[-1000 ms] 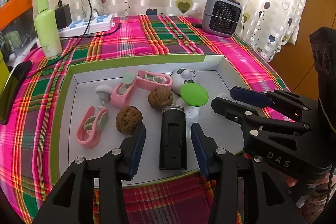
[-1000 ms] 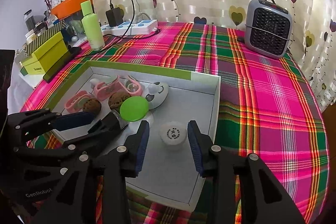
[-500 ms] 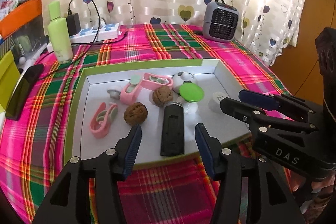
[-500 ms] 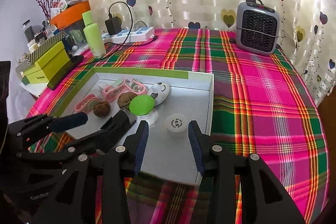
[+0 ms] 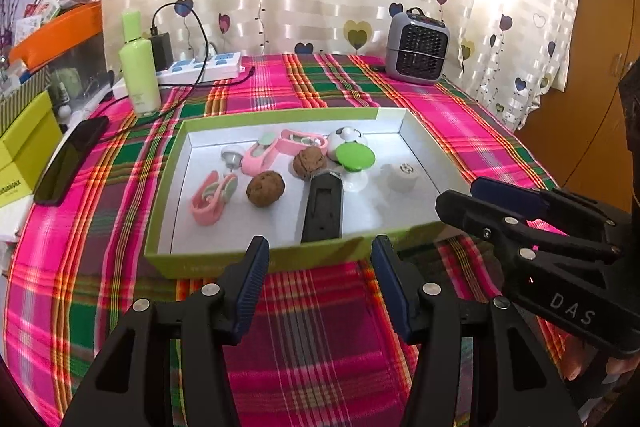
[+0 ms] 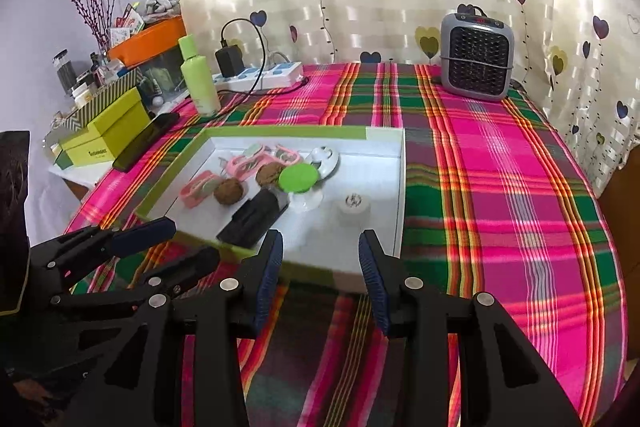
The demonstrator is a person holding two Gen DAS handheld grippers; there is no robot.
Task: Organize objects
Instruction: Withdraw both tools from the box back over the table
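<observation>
A green-rimmed white box lid [image 5: 256, 259] [image 6: 400, 187] lies on the plaid table. In it lie a black rectangular case [image 5: 323, 207] [image 6: 256, 215], two walnuts [image 5: 265, 188] [image 5: 309, 163], pink clips [image 5: 210, 199] [image 5: 276, 149], a green-capped piece [image 5: 354, 157] [image 6: 298, 178], a small white jar [image 5: 402, 175] [image 6: 354, 207] and a white ball toy [image 5: 344, 138]. My left gripper [image 5: 320, 275] is open and empty in front of the box. My right gripper [image 6: 320, 275] is open and empty, also short of the box.
A grey mini heater [image 5: 418, 53] [image 6: 476, 63] stands at the back right. A green bottle [image 5: 139, 71], a power strip with charger [image 5: 200, 67], a black phone [image 5: 72, 159] and yellow-green boxes [image 6: 108, 135] sit at the left.
Both grippers have drawn back from over the box to the table in front of it. They stay open and empty. The objects in the box have not moved.
</observation>
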